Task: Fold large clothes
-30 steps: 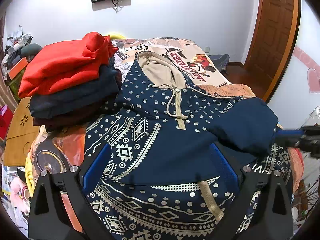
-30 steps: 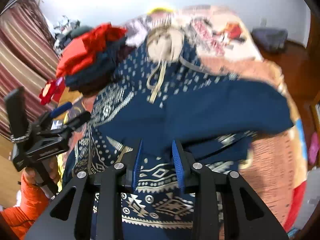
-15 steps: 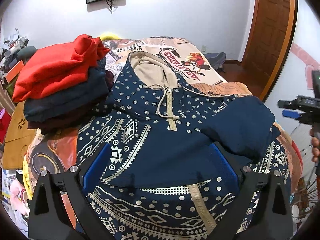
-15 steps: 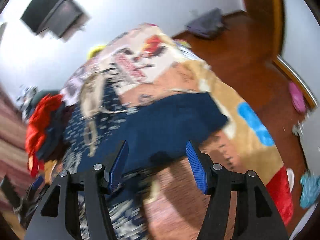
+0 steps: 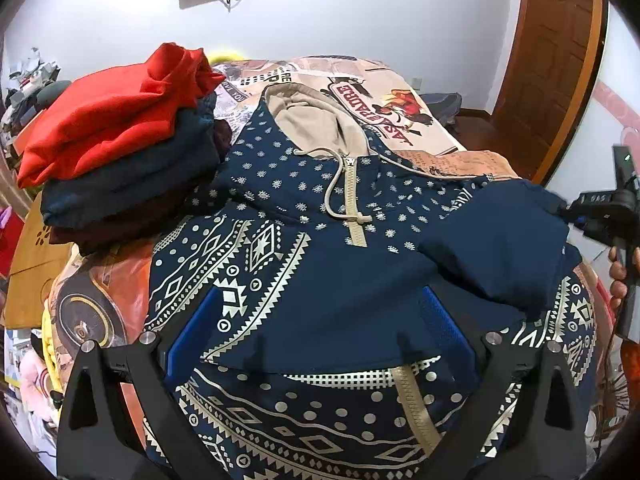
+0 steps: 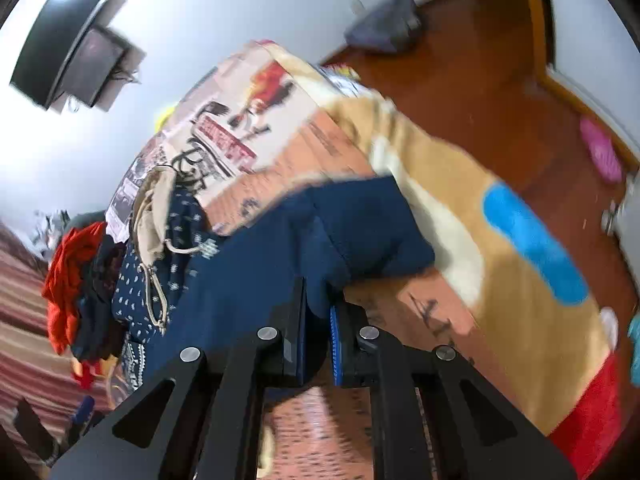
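Navy patterned zip hoodie lies face up on the bed, hood toward the wall. One plain navy sleeve is folded across the chest. Stack of folded clothes, red on top, sits just beside the hoodie's shoulder.

Right gripper: jaws closed on the sleeve's edge fabric at the bed's side. Left gripper: jaws wide open, hovering over the hoodie's lower front, holding nothing.

Risks, as judged from here:
- The pinch looks shallow, near the hem; a quick pull could let the cloth slip out.
- Dragging the sleeve with the body unpinned could shift the whole hoodie and skew the fold.
- A wide sweep toward the stack could nudge it.

Hard to make out: the right wrist view is motion-blurred, so how many layers sit between the jaws is unclear. The hoodie's bottom hem is hidden behind the left gripper. The far sleeve is not visible.
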A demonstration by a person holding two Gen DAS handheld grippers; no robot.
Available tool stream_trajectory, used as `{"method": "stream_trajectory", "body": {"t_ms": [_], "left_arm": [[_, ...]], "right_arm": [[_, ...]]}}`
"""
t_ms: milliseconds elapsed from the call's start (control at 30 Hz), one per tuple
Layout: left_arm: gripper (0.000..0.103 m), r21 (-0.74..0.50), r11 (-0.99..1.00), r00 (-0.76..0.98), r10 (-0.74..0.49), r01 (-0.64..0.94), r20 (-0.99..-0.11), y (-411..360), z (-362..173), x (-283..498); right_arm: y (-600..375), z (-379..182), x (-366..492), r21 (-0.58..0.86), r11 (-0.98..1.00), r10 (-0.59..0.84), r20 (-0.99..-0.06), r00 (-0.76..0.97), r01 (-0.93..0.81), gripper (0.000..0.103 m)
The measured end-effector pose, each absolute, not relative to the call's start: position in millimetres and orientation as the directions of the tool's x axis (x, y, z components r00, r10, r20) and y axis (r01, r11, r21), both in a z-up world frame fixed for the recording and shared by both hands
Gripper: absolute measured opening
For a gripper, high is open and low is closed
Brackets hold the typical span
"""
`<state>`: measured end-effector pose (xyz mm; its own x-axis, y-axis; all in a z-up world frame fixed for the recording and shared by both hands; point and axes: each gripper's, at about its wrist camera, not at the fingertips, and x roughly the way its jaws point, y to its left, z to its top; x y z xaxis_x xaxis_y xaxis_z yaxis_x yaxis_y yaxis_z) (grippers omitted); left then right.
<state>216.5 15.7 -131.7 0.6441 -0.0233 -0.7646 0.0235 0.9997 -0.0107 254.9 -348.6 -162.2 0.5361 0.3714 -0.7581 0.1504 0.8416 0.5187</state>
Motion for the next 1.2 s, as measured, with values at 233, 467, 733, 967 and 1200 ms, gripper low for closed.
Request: {"method": "stream_trajectory", "body": {"t_ms": [233, 467, 733, 967, 1200], "left_arm": [[0.099, -0.044, 0.999, 0.668, -0.034, 0.001, -0.744, 31.1, -122.9, 209.8], [0.099, -0.064, 0.998, 0.721, -0.034, -0.014, -0.692, 59.2, -102.0, 189.4], [0.099, -0.057, 0.994, 0.762, 0.031, -0.089, -0.647, 106.5, -85.7, 148.2], [0.099, -0.031, 0.984, 0.73, 0.109, -0.175, -0.675, 142.1, -96.2, 119.9], [0.099, -0.069, 0.969, 0.667, 0.111, -0.237, -0.737, 163.3, -122.4, 103.7]], "right_arm": [[-296.0, -87.2, 249.4, 0.494, 0.865, 0.441, -0.662, 0.606, -0.09, 0.008], [-207.1, -26.0, 231.3, 0.457, 0.818, 0.573, -0.599, 0.559, -0.348, 0.008], [-98.4, -33.4, 215.2, 0.441, 0.735, 0.661, -0.635, 0.399, -0.515, 0.008], [-39.8, -92.7, 192.3, 0.45, 0.702, 0.643, -0.733, 0.22, -0.552, 0.008], [-10.4, -140.5, 180.6, 0.442, 0.731, 0.534, -0.845, 0.033, -0.521, 0.016]]}}
